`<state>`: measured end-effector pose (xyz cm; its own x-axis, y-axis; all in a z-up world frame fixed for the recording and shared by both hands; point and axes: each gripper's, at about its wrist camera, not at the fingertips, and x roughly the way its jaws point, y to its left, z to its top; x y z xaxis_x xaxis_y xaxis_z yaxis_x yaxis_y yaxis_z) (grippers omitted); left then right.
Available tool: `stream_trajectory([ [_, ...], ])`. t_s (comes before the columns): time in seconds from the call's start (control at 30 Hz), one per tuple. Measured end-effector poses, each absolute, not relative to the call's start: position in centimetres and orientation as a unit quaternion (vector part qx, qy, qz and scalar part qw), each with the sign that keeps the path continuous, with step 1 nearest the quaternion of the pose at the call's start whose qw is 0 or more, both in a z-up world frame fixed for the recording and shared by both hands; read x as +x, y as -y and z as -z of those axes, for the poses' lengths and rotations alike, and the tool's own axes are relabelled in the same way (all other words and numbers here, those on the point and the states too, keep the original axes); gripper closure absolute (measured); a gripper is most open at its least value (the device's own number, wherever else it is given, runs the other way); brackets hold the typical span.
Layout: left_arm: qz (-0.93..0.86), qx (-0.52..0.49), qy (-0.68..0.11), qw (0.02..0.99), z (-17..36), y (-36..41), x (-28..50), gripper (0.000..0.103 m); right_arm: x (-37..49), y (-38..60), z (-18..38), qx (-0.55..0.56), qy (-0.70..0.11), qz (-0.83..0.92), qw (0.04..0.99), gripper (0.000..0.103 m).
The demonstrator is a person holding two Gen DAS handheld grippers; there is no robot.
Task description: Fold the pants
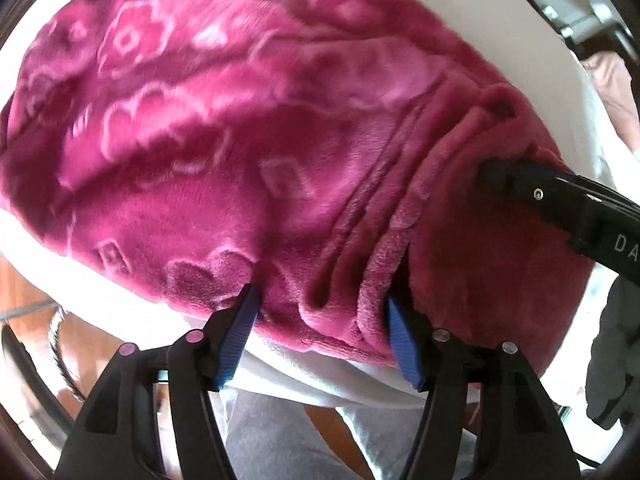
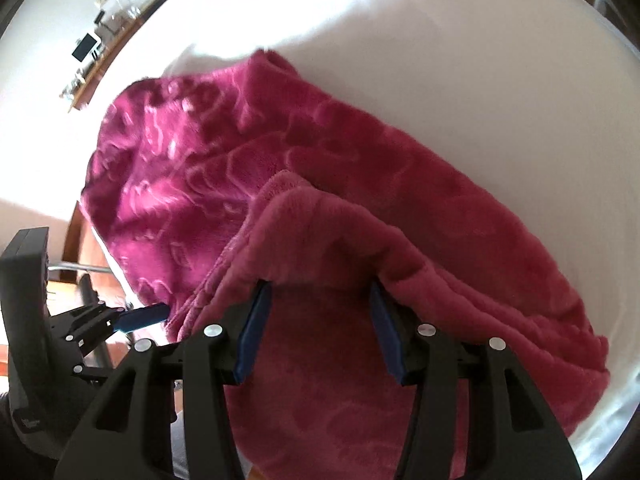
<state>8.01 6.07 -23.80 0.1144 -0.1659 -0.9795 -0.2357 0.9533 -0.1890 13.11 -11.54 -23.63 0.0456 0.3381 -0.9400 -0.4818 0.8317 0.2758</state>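
In the left wrist view, the left gripper [image 1: 320, 304] sits at 6 o'clock with its blue-padded jaws spread apart, a bunched fold of the magenta fleece pants [image 1: 208, 132] between them at the cloth's near hem. The right gripper [image 1: 496, 176] enters from 3 o'clock, its black tip pressed into the gathered fabric. In the right wrist view, the right gripper [image 2: 318, 292] has its jaws apart too, a raised ridge of the pants [image 2: 360, 184] draped over the finger ends. The left gripper [image 2: 144, 316] shows at 8 o'clock. Beyond, the pants spread toward 11 o'clock across a white table [image 2: 480, 60].
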Motion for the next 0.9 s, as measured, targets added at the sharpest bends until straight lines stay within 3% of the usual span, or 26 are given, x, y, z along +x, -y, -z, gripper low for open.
stream_trajectory([
  [0.43, -0.009, -0.154, -0.665, 0.731, 23.8, -7.8, 7.7, 0.038, 13.7, 9.1, 26.3, -0.091, -0.645, -0.255, 0.715, 0.051],
  [0.67, 0.018, -0.137, -0.654, 0.744, 21.6, -9.6, 10.5, 0.038, 13.2, 8.4, 23.9, -0.078, -0.641, -0.243, 0.724, 0.051],
  [0.9, -0.03, -0.188, -0.611, 0.768, 17.5, -18.0, 12.2, 0.039, 12.9, 5.6, 20.4, -0.066, -0.616, -0.248, 0.745, 0.051],
])
